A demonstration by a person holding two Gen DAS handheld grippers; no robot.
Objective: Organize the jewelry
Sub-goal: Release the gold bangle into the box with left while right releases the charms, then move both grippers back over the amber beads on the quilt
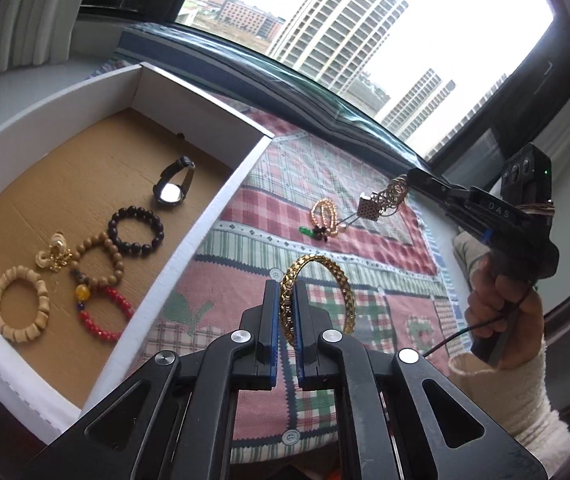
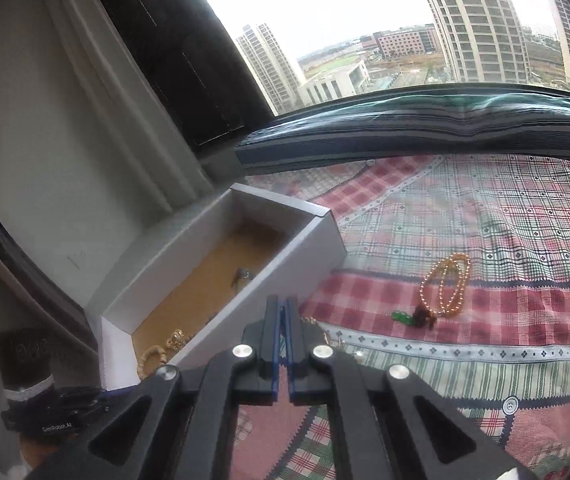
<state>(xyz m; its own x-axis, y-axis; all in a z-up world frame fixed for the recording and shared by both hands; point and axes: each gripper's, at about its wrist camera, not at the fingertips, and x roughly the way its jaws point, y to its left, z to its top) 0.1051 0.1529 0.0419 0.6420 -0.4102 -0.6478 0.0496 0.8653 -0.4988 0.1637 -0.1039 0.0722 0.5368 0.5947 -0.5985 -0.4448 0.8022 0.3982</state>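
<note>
Left gripper (image 1: 285,300) sits nearest, clamped on the gold bangle (image 1: 317,296) — held above the plaid cloth (image 1: 325,160), just right of the box (image 1: 221,200). Bangle stands on edge, its ring running away from you, hole facing left-right. Your right gripper (image 2: 283,320) is pinched shut on a gold chain (image 1: 393,196) w/ a square charm dangling.

Carry the bangle left over the box wall, lower it flat onto bare cardboard far of the watch (image 1: 173,188) — probably clear of the bead bracelets (image 1: 135,226). Don't let it roll.
</note>
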